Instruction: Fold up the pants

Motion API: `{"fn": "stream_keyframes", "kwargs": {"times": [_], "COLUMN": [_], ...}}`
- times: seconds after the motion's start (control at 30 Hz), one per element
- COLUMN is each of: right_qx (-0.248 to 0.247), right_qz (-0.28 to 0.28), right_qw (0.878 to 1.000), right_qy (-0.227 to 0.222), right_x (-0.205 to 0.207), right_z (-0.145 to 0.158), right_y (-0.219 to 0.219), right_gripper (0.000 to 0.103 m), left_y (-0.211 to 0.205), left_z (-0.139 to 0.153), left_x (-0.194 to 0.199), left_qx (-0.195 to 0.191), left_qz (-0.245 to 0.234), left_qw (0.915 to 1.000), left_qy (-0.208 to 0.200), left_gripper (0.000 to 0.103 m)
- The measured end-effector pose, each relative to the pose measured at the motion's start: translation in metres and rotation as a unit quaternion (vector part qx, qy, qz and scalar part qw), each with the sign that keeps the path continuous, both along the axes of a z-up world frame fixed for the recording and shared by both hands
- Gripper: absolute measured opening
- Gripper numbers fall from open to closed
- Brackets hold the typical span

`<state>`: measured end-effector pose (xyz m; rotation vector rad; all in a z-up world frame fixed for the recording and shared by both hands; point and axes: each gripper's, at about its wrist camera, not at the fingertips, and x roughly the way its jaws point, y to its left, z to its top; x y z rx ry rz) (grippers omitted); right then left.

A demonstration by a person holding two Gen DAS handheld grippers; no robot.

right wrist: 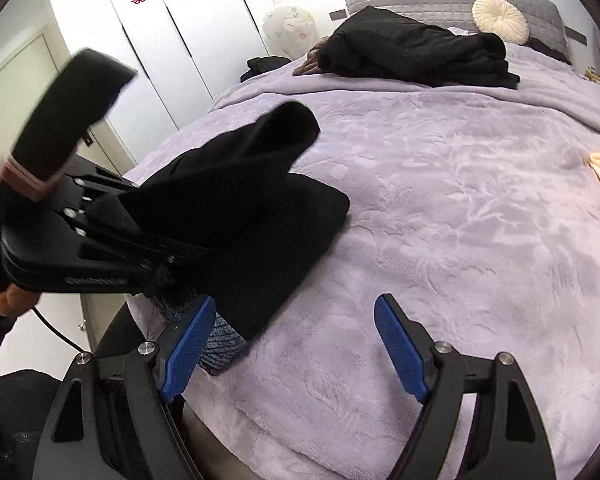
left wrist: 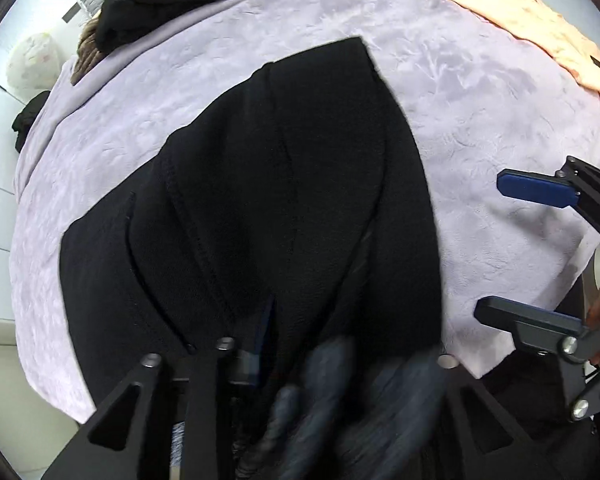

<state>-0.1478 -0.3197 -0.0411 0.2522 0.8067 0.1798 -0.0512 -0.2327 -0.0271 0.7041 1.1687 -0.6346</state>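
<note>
Black pants point(left wrist: 292, 180) lie in a folded heap on the lavender blanket point(left wrist: 480, 128), near the bed's near edge. My left gripper point(left wrist: 300, 332) points steeply down into them. Black cloth covers its fingers, with only a sliver of one blue pad point(left wrist: 267, 320) showing. From the right wrist view the left gripper point(right wrist: 140, 220) has the pants point(right wrist: 260, 208) bunched at its fingers; I cannot see whether the pads press on the cloth. My right gripper point(right wrist: 294, 308) hovers open over bare blanket right of the pants, holding nothing. It also shows in the left wrist view as the right gripper point(left wrist: 490, 248).
A pile of black clothing point(right wrist: 412, 52) lies by the grey headboard point(right wrist: 440, 0) beside a round cream cushion point(right wrist: 500, 20). A peach cloth point(left wrist: 540, 32) sits at the blanket's far right. Grey-blue knit fabric point(right wrist: 220, 344) peeks from under the pants. White wardrobe doors point(right wrist: 160, 40) stand past the bed.
</note>
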Motion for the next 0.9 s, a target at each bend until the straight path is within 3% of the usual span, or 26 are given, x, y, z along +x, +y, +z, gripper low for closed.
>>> {"fn": "stream_keyframes", "kwargs": {"times": [0.1, 0.3, 0.37, 0.4, 0.43, 0.57, 0.67, 0.7, 0.77, 0.83, 0.9], "right_qx": [-0.001, 0.009, 0.007, 0.004, 0.0, -0.002, -0.001, 0.0, -0.004, -0.027, -0.071], "right_qz": [-0.012, -0.027, -0.021, -0.014, -0.008, 0.046, 0.108, 0.127, 0.15, 0.149, 0.105], "right_qw": [1.0, 0.999, 0.999, 0.998, 0.998, 0.993, 0.987, 0.986, 0.985, 0.988, 0.992], "right_qy": [0.005, -0.019, -0.043, -0.055, -0.066, -0.106, -0.119, -0.11, -0.08, -0.035, 0.007], "right_x": [-0.005, -0.014, -0.019, -0.02, -0.021, -0.026, -0.023, -0.018, -0.004, 0.011, 0.022], "right_z": [-0.003, 0.011, 0.022, 0.03, 0.038, 0.065, 0.065, 0.059, 0.041, 0.012, -0.014], "right_y": [-0.004, -0.006, -0.002, 0.002, 0.007, 0.035, 0.065, 0.076, 0.091, 0.099, 0.095], "right_gripper": [0.084, 0.084, 0.085, 0.085, 0.085, 0.087, 0.094, 0.096, 0.097, 0.097, 0.098], "left_y": [0.008, 0.029, 0.042, 0.052, 0.065, 0.114, 0.139, 0.149, 0.147, 0.15, 0.155], "left_z": [0.011, 0.059, 0.076, 0.088, 0.101, 0.131, 0.11, 0.087, 0.053, 0.014, -0.004], "left_x": [-0.001, -0.03, -0.042, -0.049, -0.053, -0.042, 0.002, 0.029, 0.047, 0.062, 0.053], "left_qx": [-0.023, -0.124, -0.153, -0.177, -0.206, -0.276, -0.268, -0.259, -0.245, -0.231, -0.225], "left_qz": [0.009, -0.022, -0.042, -0.049, -0.049, -0.01, 0.064, 0.082, 0.106, 0.126, 0.126], "left_qw": [0.9996, 0.9912, 0.9867, 0.9828, 0.9773, 0.9605, 0.9601, 0.9618, 0.9637, 0.9643, 0.9659], "left_qy": [0.011, 0.039, 0.034, 0.02, -0.003, -0.038, -0.047, -0.037, -0.006, 0.028, 0.022], "left_gripper": [0.049, 0.05, 0.073, 0.092, 0.097, 0.097, 0.102, 0.102, 0.102, 0.102, 0.102]}}
